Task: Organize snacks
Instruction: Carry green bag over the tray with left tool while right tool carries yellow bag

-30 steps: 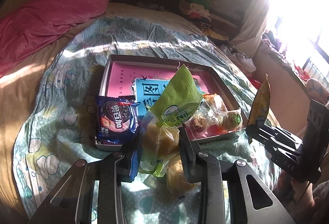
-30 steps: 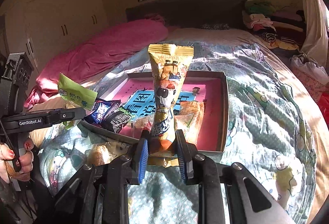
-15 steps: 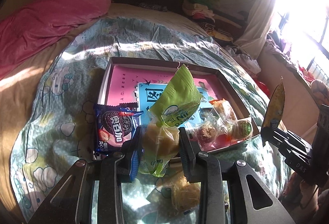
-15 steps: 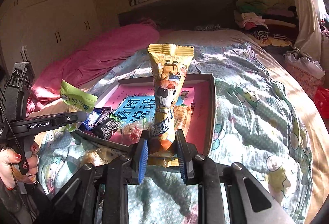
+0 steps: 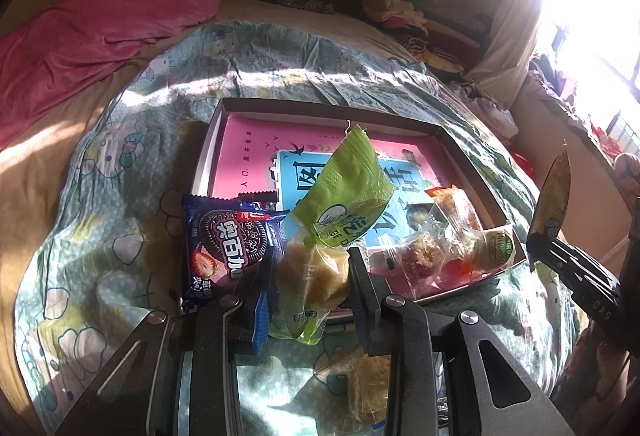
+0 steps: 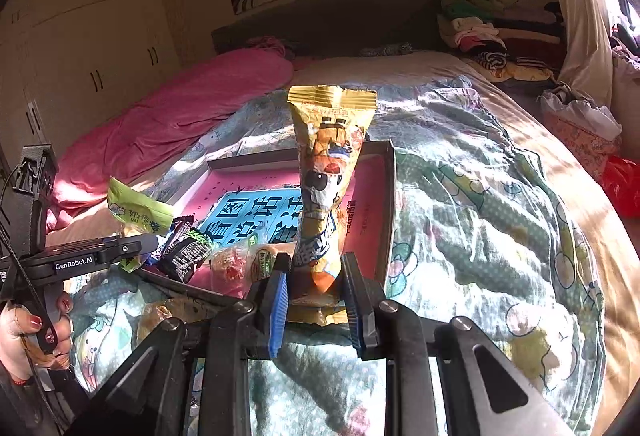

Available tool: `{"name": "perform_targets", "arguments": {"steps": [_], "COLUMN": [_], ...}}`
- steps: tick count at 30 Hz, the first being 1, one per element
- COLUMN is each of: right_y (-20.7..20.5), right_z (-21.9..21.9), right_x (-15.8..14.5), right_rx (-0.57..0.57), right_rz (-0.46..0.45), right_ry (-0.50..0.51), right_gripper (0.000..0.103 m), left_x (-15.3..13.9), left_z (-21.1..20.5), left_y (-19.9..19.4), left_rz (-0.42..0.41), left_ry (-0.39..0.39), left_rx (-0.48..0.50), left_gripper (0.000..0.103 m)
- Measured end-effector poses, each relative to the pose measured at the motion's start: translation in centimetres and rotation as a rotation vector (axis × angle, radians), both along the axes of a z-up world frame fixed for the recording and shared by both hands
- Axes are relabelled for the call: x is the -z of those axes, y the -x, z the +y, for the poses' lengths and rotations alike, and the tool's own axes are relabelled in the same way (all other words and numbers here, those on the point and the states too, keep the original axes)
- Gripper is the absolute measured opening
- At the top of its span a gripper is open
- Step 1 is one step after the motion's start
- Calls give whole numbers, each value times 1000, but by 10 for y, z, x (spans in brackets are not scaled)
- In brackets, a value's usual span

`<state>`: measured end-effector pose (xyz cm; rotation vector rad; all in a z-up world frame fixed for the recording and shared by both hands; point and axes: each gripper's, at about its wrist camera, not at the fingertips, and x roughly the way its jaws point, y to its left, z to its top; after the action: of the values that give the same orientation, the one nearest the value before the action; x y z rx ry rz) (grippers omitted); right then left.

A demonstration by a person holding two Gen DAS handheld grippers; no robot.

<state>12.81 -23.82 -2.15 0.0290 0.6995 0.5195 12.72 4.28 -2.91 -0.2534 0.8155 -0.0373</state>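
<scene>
My left gripper (image 5: 310, 272) is shut on a green-topped clear packet (image 5: 340, 212) with a yellow pastry inside, held upright over the near edge of a shallow cardboard box (image 5: 320, 108) with a pink and blue lining. My right gripper (image 6: 314, 276) is shut on a tall yellow snack packet (image 6: 330, 164), upright near the same box (image 6: 390, 196). In the box's near part lie a blue cookie packet (image 5: 224, 244) and several clear-wrapped sweets (image 5: 440, 248). In the left wrist view the right gripper (image 5: 560, 260) shows at the right edge with its yellow packet edge-on.
The box lies on a bed with a patterned blue-green quilt (image 5: 120, 196). A pink blanket (image 5: 100, 16) is piled at the far left. One wrapped pastry (image 5: 368, 376) lies on the quilt near me. Clothes (image 6: 480, 28) are heaped by the headboard. A hand (image 6: 32, 332) grips the left tool.
The left gripper has drifted a little closer to the box and lower, so the box looks larger. The right gripper with its yellow packet has kept its place.
</scene>
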Motion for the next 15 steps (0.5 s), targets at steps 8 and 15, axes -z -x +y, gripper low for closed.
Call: {"name": "perform_targets", "arguments": {"steps": [8,15], "right_y": [-8,-15], "right_z": [0,5], "right_x": [7,17], "right_rx": [23,18], "right_rz": [15,36], "right_ry": [14,24], "right_gripper": [26,26], "left_x": [3,7], "left_z": [-4,-6], "left_y": [-3,-7], "left_rz": [1,11], "left_ry": [-21,-18], "left_rx": [10,15], "left_gripper": [34,34]}}
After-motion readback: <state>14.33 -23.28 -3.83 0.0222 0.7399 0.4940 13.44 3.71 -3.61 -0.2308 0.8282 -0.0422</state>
